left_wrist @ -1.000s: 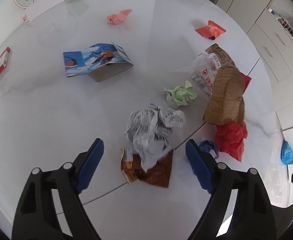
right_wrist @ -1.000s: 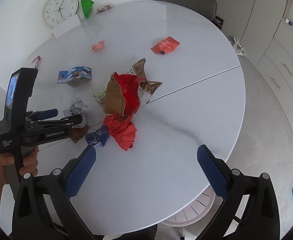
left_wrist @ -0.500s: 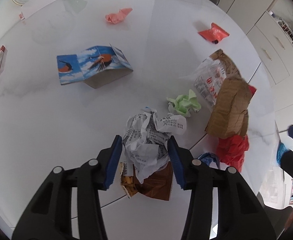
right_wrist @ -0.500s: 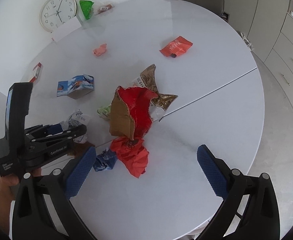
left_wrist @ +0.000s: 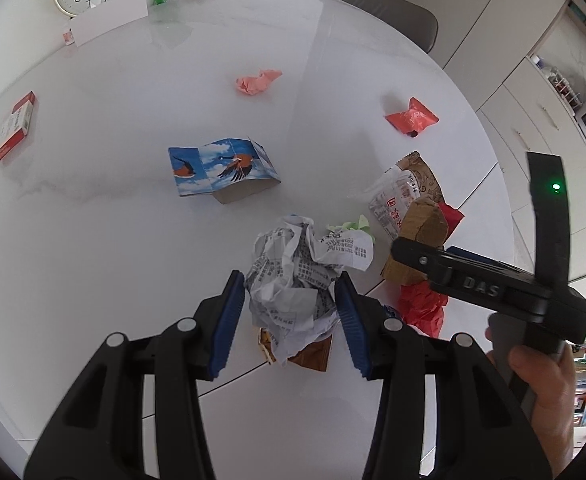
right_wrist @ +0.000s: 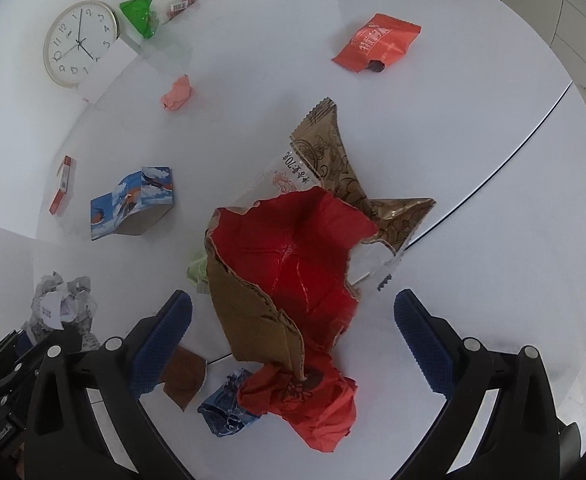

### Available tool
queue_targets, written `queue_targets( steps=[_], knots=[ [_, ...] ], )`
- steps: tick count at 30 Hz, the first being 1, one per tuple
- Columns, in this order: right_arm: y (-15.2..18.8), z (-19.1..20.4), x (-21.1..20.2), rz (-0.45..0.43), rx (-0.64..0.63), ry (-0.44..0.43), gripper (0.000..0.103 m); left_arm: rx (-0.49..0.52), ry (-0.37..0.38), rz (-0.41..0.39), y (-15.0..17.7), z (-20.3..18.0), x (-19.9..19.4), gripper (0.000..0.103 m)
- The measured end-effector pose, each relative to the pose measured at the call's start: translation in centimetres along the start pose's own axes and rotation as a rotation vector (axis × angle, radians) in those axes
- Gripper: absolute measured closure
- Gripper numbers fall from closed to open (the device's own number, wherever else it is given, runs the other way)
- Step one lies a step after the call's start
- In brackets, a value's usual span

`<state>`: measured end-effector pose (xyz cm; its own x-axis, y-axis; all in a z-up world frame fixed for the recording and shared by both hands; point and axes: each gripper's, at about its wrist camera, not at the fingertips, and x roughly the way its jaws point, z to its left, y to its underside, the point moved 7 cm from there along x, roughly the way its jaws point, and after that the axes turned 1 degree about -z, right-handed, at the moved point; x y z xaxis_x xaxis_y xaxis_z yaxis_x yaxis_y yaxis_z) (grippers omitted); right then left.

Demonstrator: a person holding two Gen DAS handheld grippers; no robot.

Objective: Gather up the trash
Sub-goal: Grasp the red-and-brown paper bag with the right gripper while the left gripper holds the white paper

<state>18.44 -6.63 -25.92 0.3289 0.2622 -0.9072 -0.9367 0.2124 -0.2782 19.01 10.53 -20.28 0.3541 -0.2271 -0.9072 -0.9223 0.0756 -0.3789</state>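
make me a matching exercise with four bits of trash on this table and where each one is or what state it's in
Things:
1. crumpled white printed paper
2. pink crumpled paper wad
3. blue box printed with flying birds
4. torn red-lined cardboard bag

Places or states:
A. flattened, lying alone on the white round table
B. standing open between the fingers of the right tool
C. gripped by the left tool
D. small wad towards the round white wall clock

Pairs: 1-C, 2-D, 3-A, 4-B
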Motion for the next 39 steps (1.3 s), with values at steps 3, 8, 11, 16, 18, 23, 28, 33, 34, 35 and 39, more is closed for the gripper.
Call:
queue_targets(
  steps=[3, 8, 11, 16, 18, 23, 28, 33, 34, 35, 39],
  knots=[
    [-0.1, 0.4, 0.4, -0.004, -0.026, 0.013, 0.023, 0.006, -0.011, -0.008, 0.0, 0.1, -0.3, 0.057],
    [-0.6, 1.0, -0.3, -0.027, -0.049, -0.004, 0.046, -0.013, -0.020, -0.019, 0.0, 0.7, -1.0, 0.057],
    [-1.3, 1.5, -1.3, -0.059, -0.063, -0.011, 0.051, -0.016, -0.036, -0.031, 0.0, 0.8, -1.5, 0.057],
    [-2.8, 3.1, -3.9, -0.139, -0.095, -0.057, 0.053, -0.022, -0.036, -0.058, -0.2, 0.6, -2.9, 0.057],
    [-3.3, 3.7, -5.0, -0.169, -0.106, -0.082, 0.053, -0.019, -0.037, -0.075, -0.4, 0.4, -3.6, 0.057],
    [-4.0, 5.1, -8.0, -0.258, -0.149, -0.134, 0.054, -0.013, -0.035, -0.105, -0.4, -0.4, -5.2, 0.057],
    [-3.4, 5.1, -9.4, -0.286, -0.174, -0.158, 0.054, -0.014, -0.024, -0.105, 0.3, -1.1, -5.4, 0.057],
    [-1.6, 3.3, -6.5, -0.216, -0.124, -0.146, 0.054, -0.001, -0.021, -0.069, 1.3, -1.3, -4.1, 0.057],
    [-1.2, 3.0, -5.8, -0.203, -0.116, -0.141, 0.054, 0.000, -0.020, -0.064, 1.5, -1.3, -3.9, 0.057],
    [-1.0, 2.9, -5.3, -0.193, -0.113, -0.137, 0.054, 0.001, -0.017, -0.057, 1.6, -1.2, -3.7, 0.057],
    [-0.4, 3.0, -3.6, -0.157, -0.121, -0.123, 0.050, -0.003, -0.013, -0.041, 1.7, -0.5, -2.9, 0.057]
  ],
)
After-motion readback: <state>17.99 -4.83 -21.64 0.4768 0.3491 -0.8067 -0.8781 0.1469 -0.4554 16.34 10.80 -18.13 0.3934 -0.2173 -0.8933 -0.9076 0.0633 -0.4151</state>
